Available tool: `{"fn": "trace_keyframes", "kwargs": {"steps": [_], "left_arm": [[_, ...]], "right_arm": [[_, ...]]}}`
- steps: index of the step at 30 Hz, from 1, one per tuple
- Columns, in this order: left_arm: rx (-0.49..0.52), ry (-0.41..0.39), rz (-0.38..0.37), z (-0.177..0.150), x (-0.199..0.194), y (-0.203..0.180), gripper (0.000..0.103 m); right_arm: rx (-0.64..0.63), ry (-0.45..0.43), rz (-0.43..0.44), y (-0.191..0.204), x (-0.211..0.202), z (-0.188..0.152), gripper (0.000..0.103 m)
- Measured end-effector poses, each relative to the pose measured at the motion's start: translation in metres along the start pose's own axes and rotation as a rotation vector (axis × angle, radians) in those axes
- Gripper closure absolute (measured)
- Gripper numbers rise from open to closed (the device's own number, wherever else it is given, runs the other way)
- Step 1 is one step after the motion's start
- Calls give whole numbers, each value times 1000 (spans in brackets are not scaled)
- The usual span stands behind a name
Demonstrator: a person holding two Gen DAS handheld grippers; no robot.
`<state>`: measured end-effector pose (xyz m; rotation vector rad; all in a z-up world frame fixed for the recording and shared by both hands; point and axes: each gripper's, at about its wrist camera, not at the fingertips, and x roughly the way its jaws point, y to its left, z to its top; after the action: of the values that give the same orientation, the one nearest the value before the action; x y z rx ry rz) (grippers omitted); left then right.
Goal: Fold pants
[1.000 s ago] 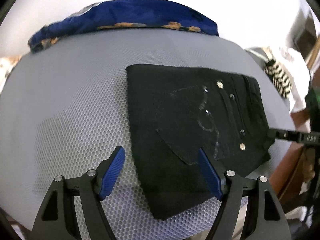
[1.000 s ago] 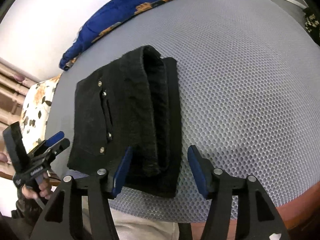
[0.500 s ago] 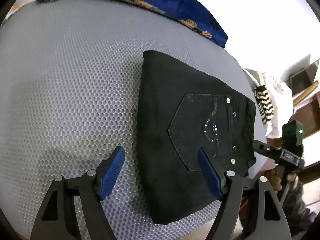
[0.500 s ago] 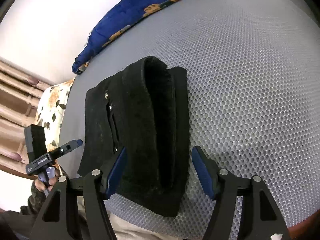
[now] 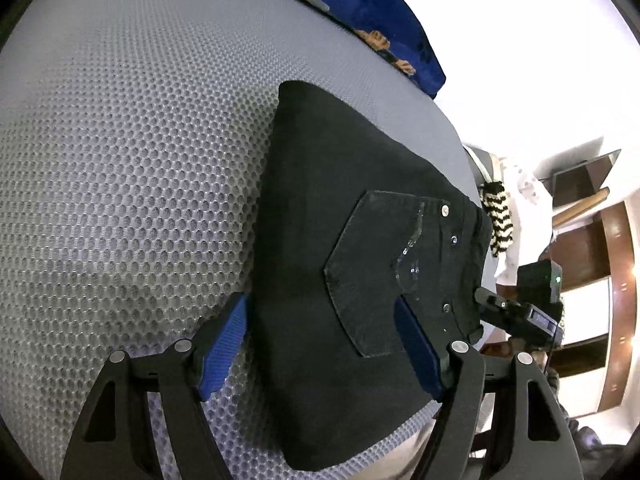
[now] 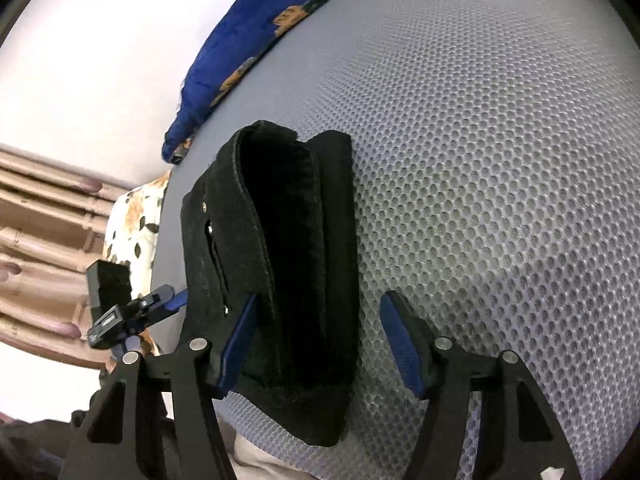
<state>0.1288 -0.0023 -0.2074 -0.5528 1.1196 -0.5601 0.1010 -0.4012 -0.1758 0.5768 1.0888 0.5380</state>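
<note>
Folded black pants (image 5: 360, 264) lying flat on the grey mesh mattress (image 5: 128, 168), near its front edge.

Left tongs (image 5: 322, 344) spread wide, holding nothing, blue pads either side of the bundle's near end, back pocket (image 5: 384, 272) with rivets facing up. Right tongs (image 6: 318, 344) likewise wide open and empty, poised over the thick folded edge (image 6: 288, 248) of the bundle. Seen from the right side, stacked layers visible, top layer arched up a little. Blue flowered cloth (image 5: 360, 24) along the mattress's far edge, well apart from the pants. Striped black-and-cream fabric (image 5: 496, 216) beyond the right side.
</note>
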Motion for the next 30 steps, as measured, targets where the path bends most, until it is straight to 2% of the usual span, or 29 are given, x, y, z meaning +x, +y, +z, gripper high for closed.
{"fn": "trace_keyframes", "kwargs": {"steps": [2, 4, 9, 13, 19, 30], "left_arm": [[1, 2, -20, 3, 5, -2, 31], [-1, -4, -31, 5, 10, -1, 37], [-11, 7, -75, 9, 11, 8, 43], [-13, 20, -98, 10, 13, 13, 43], [-84, 34, -186, 11, 5, 35, 43], [-23, 31, -191, 17, 9, 30, 43]], "right_arm": [[-4, 19, 43, -2, 4, 2, 56], [-8, 30, 51, -6, 7, 4, 59], [-9, 50, 98, -12, 8, 9, 60], [-22, 62, 89, -16, 1, 9, 60], [-46, 62, 119, -15, 5, 13, 58], [-80, 76, 196, -6, 23, 21, 59]]}}
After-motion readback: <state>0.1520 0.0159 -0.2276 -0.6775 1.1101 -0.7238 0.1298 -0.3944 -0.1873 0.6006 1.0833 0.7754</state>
